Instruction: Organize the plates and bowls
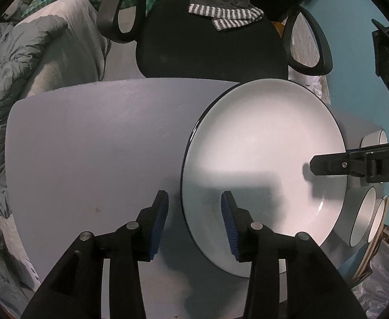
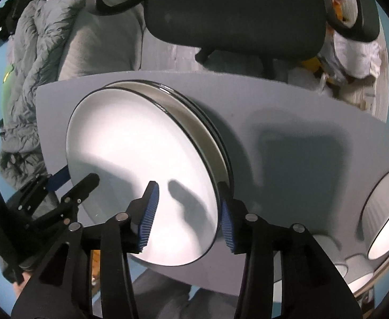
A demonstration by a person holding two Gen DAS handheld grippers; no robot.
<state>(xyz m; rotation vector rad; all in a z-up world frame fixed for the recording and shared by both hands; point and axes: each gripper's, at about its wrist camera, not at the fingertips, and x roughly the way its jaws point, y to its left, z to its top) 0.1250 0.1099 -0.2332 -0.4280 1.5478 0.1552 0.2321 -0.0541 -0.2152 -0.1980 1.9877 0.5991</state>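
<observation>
Closest to the left wrist camera, the left gripper [image 1: 194, 223] points straight down with its blue-padded jaws spread. The near-left rim of the top plate [image 1: 263, 170] runs between them; neither pad [image 1: 160, 223] appears to press on it. From the opposite side, the right gripper [image 2: 187, 215] straddles the plate's other edge, its jaws likewise spread and pinching nothing. In the left view the right gripper reaches in from the right, one finger tip over the plate's surface.

The top plate is white with a dark rim. In the right view it sits on a stack of plates [image 2: 215, 135], slightly offset, so the rims beneath show along its far side. The stack stands on a grey table [image 1: 93, 138], toward the right half as the left camera sees it.

The coming move seems to turn on this: the plate lies flat between the two tools, each at an opposite rim, both equally near.

To the right, well apart from the stack, stand white bowls [image 2: 388, 218] with dark rims, near the table edge. Beyond the table stands a black office chair [image 1: 210, 42] with a striped cloth [image 1: 229, 13] draped on it, and a grey padded coat [image 2: 32, 61] heaped at left. Nothing lies between the stack and the bowls
</observation>
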